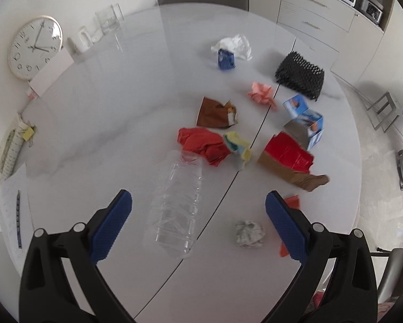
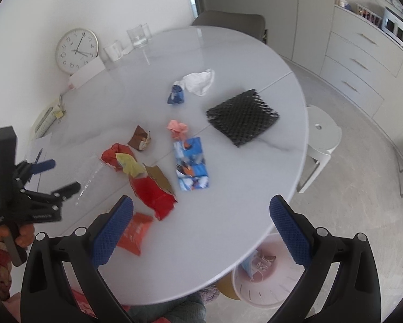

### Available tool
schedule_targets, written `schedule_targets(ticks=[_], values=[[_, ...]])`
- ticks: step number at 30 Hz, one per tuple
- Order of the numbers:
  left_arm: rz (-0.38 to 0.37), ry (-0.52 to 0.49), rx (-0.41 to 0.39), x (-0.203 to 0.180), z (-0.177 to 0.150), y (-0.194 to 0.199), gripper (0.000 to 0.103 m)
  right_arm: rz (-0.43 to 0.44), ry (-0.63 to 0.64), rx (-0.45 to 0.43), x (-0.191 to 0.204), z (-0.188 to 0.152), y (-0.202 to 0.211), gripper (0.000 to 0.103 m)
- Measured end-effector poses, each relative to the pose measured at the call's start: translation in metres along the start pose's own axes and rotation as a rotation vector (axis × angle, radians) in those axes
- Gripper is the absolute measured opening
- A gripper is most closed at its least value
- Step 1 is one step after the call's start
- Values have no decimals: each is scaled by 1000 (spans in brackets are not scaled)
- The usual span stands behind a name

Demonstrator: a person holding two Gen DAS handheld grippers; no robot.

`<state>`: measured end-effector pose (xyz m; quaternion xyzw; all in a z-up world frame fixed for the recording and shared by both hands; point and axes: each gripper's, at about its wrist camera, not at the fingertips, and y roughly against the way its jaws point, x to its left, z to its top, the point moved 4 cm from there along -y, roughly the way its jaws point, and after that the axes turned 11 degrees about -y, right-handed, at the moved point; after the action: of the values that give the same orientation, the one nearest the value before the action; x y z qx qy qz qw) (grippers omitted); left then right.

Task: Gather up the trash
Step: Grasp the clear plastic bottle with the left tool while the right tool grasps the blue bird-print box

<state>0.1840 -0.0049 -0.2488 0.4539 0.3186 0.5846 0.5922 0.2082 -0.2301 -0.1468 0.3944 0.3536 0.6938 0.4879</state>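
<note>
- Trash lay scattered over the middle and near half of the round table, most of it loose and well apart from the edges.
- Nearest was a clear bottle, lying on its side just ahead of the left gripper, a little left of its centre line, long axis running near to far and so roughly along the fingers.
- Left gripper stood wide, holding nothing; a grey paper ball sat between its fingers too, on the right.
- Right gripper was also spread wide and empty, hovering at the table's near right rim, with an orange packet just beside its left finger.
- For the bottle, the left hand looked the nearer one; a turn of the wrist would probably be needed to close across its width.
- Counted: one bottle, one paper ball, one blue box, one black mesh piece, one white bag, one pink wad.
- A pink bin stood on the floor under the near right rim, some scraps already inside.
</note>
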Motion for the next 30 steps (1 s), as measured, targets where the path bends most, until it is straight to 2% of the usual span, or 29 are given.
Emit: schedule_targets(ticks=[7, 13, 15, 17, 19, 24, 30], values=[[-81, 10, 65, 15, -11, -49, 95, -43, -24, 54, 13, 13, -49, 101], [-114, 21, 108, 21, -16, -77, 94, -59, -45, 112, 15, 17, -81, 101], [-121, 44, 119, 24, -17, -84, 87, -75, -38, 128, 15, 19, -90, 101], [-146, 71, 137, 27, -19, -91, 71, -83, -32, 143, 16, 19, -95, 101], [-163, 88, 145, 30, -22, -96, 64, -98, -22, 155, 16, 19, -100, 101], [-114, 72, 109, 33, -23, -89, 62, -115, -26, 173, 12, 20, -113, 101], [-123, 132, 11, 44, -16, -50, 62, -128, -47, 210, 6, 24, -141, 100]])
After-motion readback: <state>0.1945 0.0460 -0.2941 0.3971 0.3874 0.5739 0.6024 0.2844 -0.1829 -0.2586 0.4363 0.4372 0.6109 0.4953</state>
